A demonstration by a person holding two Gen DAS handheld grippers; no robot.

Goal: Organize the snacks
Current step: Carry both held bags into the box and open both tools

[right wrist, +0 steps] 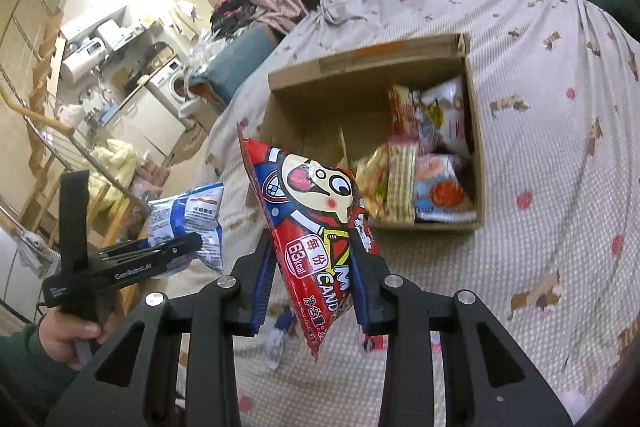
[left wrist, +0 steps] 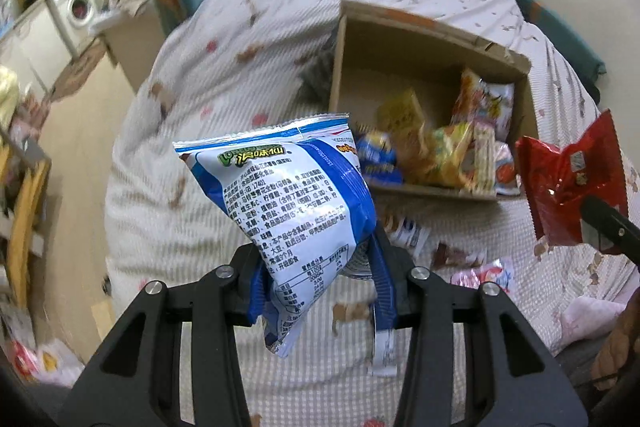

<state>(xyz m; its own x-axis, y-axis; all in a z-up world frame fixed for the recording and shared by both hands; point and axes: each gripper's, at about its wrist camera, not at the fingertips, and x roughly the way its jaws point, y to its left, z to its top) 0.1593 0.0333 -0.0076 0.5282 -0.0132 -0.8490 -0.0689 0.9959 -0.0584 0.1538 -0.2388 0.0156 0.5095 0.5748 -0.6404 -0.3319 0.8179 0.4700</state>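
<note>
My left gripper [left wrist: 320, 267] is shut on a blue and white snack bag [left wrist: 296, 203], held upright above the bed. The right gripper [right wrist: 308, 271] is shut on a red candy bag [right wrist: 308, 211] with a cartoon face. Each view shows the other hand's load: the red candy bag [left wrist: 568, 187] at the right edge of the left wrist view, the blue bag [right wrist: 192, 223] at the left of the right wrist view. Beyond both lies an open cardboard box [left wrist: 436, 39] with several snack packs [left wrist: 448, 147] inside. It appears as the box [right wrist: 376, 67] in the right wrist view too.
The box rests on a bed with a white patterned cover [left wrist: 224, 99]. A few loose packets [left wrist: 484, 273] lie on the cover below the grippers. A person's hand [right wrist: 68, 339] holds the left gripper's handle. A washing machine [left wrist: 78, 7] and cluttered shelves stand at the far left.
</note>
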